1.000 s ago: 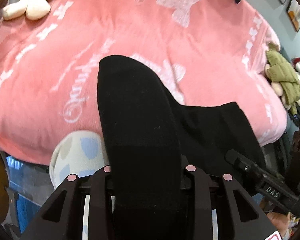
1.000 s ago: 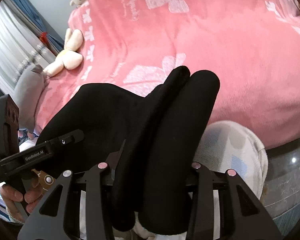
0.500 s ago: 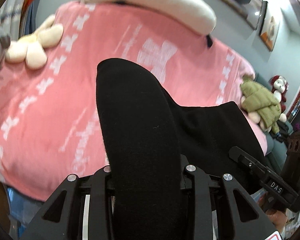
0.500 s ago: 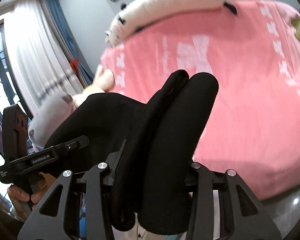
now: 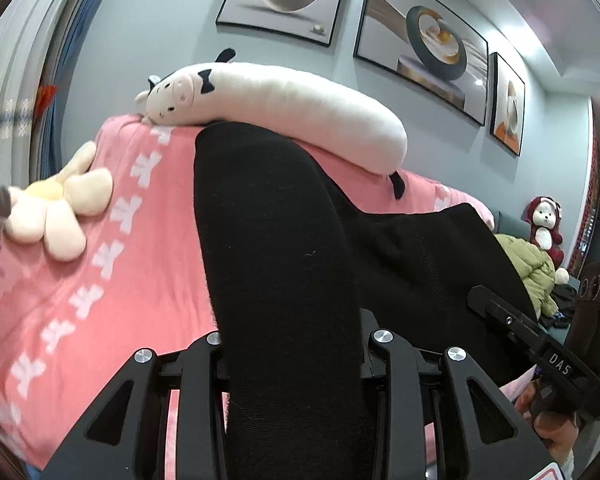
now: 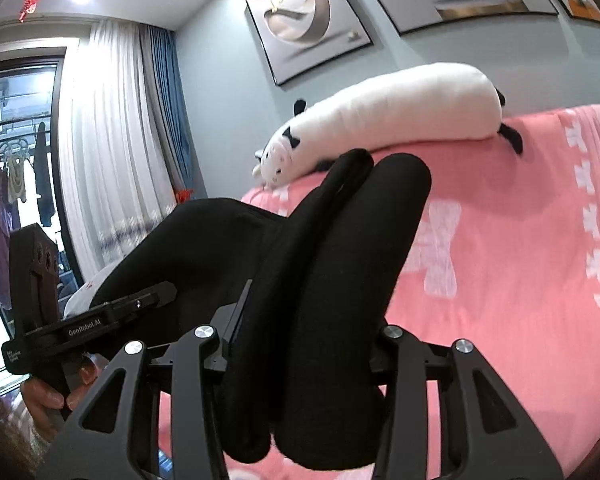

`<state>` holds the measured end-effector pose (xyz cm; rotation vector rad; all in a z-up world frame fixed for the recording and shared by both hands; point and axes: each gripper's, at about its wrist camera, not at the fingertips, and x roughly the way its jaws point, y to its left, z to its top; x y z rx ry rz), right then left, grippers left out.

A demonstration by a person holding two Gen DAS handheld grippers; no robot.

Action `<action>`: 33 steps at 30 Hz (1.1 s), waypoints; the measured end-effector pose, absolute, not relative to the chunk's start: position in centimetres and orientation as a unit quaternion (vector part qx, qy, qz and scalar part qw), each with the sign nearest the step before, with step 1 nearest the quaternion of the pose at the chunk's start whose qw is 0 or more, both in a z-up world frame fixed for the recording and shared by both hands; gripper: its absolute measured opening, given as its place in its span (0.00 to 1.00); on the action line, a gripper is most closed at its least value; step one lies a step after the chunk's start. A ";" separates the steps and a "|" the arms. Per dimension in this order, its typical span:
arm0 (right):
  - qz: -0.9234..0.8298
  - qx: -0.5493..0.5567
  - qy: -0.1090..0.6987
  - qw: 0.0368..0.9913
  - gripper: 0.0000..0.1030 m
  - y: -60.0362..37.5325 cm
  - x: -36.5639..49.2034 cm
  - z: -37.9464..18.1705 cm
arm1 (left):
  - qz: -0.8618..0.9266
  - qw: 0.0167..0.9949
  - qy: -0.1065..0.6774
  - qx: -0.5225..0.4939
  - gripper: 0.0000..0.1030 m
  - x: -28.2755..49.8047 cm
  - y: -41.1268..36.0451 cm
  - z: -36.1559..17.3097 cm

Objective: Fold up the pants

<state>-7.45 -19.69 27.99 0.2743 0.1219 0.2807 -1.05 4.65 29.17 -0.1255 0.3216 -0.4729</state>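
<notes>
Both of my wrists are tipping upward compared with a second ago: the pink blanket (image 5: 80, 272) was filling nearly the whole view then, and now the grey wall, the framed pictures (image 5: 420, 40) and the long white plush cow (image 5: 284, 108) at the far end of the bed are showing above it. I am holding the black pants (image 5: 276, 264) up in the air over the near part of the bed, stretched between my two hands. My left gripper (image 5: 296, 344) is clenched on a thick bunch of the cloth, which is rising out of the jaws and hiding the fingertips. My right gripper (image 6: 304, 340) is clamped likewise on two rolled thicknesses of the pants (image 6: 340, 280), with the rest of the cloth running off to the left toward my other hand. A flower-shaped cushion (image 5: 60, 216) is lying on the blanket at the far left, and some plush toys (image 5: 544, 228) are sitting far right. Judging by this, the folding is only starting: the pants are lifted and gathered, not laid flat, and I am seeing no neat fold yet. Spreading them on the blanket and doubling them over is what seems left to do.
</notes>
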 end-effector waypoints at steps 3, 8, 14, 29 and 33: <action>0.139 0.133 0.055 0.980 0.39 -20.4 -4.6 28.4 | -0.229 0.959 0.157 -0.058 0.29 2.2 3.9 29.4; 0.140 0.130 0.064 0.979 0.39 -21.8 1.2 27.7 | -0.219 0.960 0.164 -0.053 0.29 7.1 3.0 28.8; 0.140 0.138 0.089 0.976 0.39 -23.5 8.2 23.9 | -0.215 0.958 0.185 -0.045 0.29 14.2 1.9 25.8; -0.016 0.111 0.281 0.953 0.45 -28.7 18.9 4.3 | -0.063 0.926 0.372 0.010 0.44 27.8 3.0 3.4; 0.069 0.106 0.281 0.951 0.11 -25.4 23.0 7.4 | -0.059 0.935 0.346 0.056 0.52 28.0 0.4 6.4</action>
